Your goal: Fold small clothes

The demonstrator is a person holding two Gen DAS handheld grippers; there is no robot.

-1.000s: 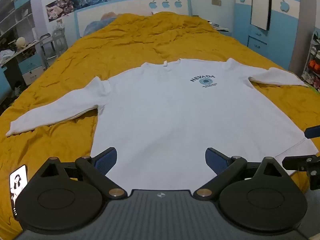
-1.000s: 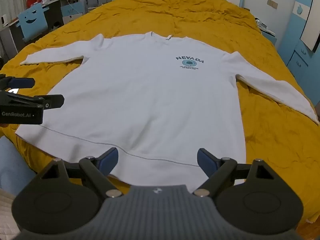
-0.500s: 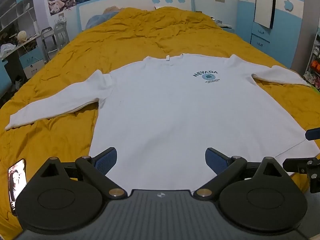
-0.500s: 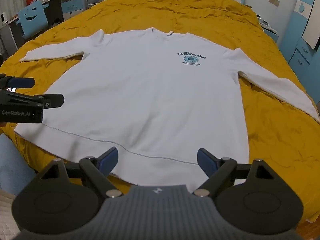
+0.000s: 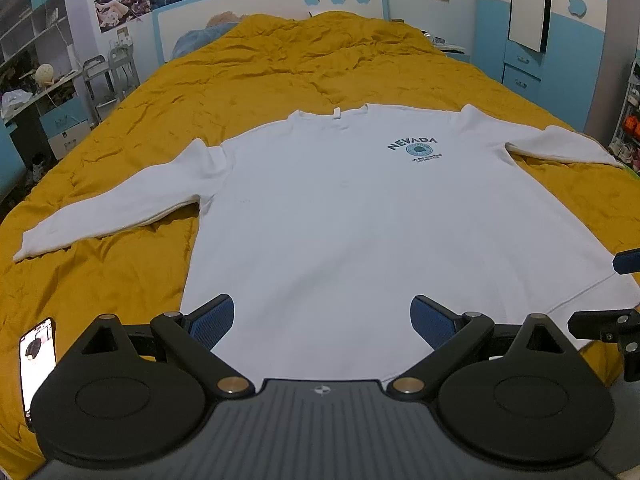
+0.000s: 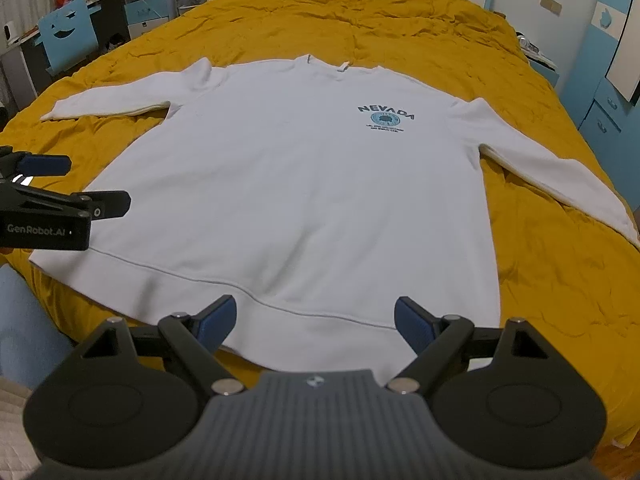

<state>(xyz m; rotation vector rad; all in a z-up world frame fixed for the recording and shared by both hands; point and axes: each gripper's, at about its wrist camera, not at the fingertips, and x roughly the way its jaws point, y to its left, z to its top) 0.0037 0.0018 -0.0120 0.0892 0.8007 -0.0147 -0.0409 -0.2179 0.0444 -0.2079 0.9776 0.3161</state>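
A white long-sleeved sweatshirt (image 5: pixel 360 216) (image 6: pixel 304 184) with a blue NEVADA print lies flat, front up, on the bed, both sleeves spread outward and the hem nearest me. My left gripper (image 5: pixel 322 316) hovers open over the hem with nothing between its blue pads. My right gripper (image 6: pixel 314 318) is open too, above the hem's right part, holding nothing. The left gripper shows at the left edge of the right wrist view (image 6: pixel 52 184); part of the right gripper shows at the right edge of the left wrist view (image 5: pixel 616 292).
A mustard-yellow bedspread (image 5: pixel 280 72) (image 6: pixel 360 20) covers the whole bed. A phone (image 5: pixel 38 356) with its screen lit lies on the bedspread at the near left. A desk with clutter and chairs (image 6: pixel 88 12) stands left of the bed; blue cabinets (image 5: pixel 532 52) stand right.
Both views have tilted slightly, so the sweatshirt sits a little lower in frame. The sweatshirt itself has not moved and both grippers stay open.
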